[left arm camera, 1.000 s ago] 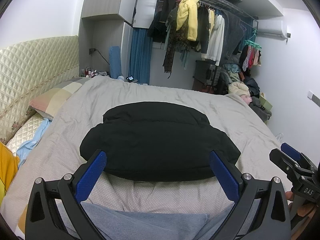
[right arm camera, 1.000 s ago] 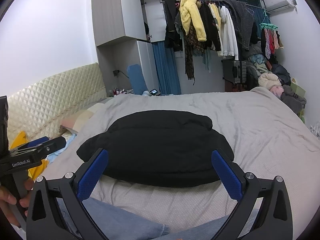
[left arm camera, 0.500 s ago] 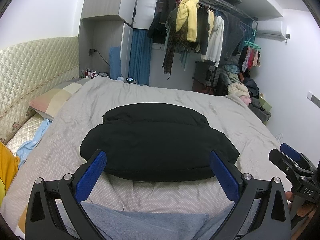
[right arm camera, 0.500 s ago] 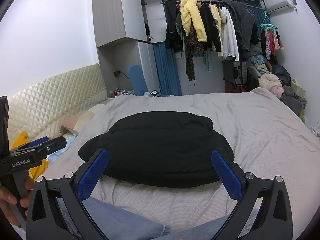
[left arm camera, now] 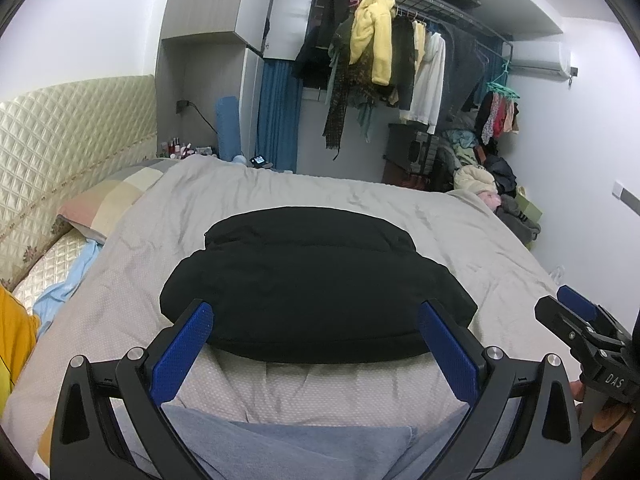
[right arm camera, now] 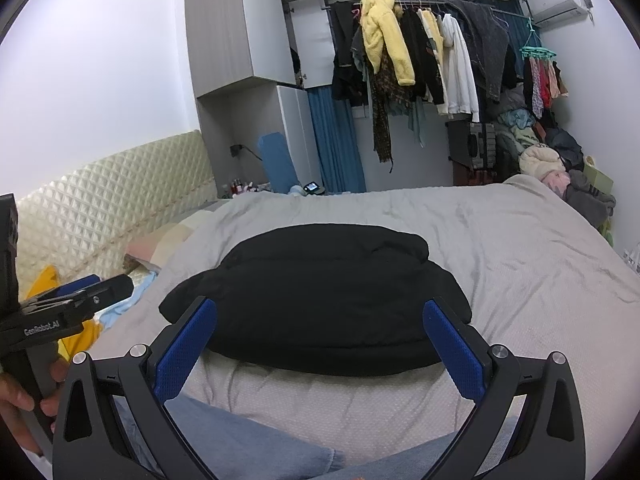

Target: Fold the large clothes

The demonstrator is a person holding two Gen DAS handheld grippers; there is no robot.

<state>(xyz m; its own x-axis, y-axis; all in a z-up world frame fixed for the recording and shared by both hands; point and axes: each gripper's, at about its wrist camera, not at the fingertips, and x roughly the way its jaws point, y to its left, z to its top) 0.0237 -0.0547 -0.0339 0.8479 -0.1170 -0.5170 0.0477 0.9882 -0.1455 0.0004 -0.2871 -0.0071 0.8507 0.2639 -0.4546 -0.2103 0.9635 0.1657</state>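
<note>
Black padded jacket lay on the grey bedcover, roughly mid-bed, straight ahead at 12 o'clock from both wrist cameras. It sat as a compact, rounded bundle: a wider lower mass with a narrower layer stacked on top toward the far side. No sleeves trailed out that could be seen; both side edges looked tucked in. Near hem formed one smooth curved edge, resting flat on the cover.

Left gripper was held short of the jacket, jaws spread wide, nothing between the blue pads. Right gripper the same: wide apart, empty, hovering near the hem but apart from it. In the left view the right gripper showed at 3 o'clock; in the right view the left one showed at 9 o'clock, with a hand around its handle. Neither touched cloth.

Judgement on progress: folding looked largely done. The bundle read as sleeves in and at least one fold over. What might remain is a last halving to make it tidier, or pressing down the puffy top layer, which looked apt to spring open. Whether the underside was neat could not be told.

Person's legs in blue trousers at 6 o'clock. Hanging clothes on a rail at the far wall, untouched.
</note>
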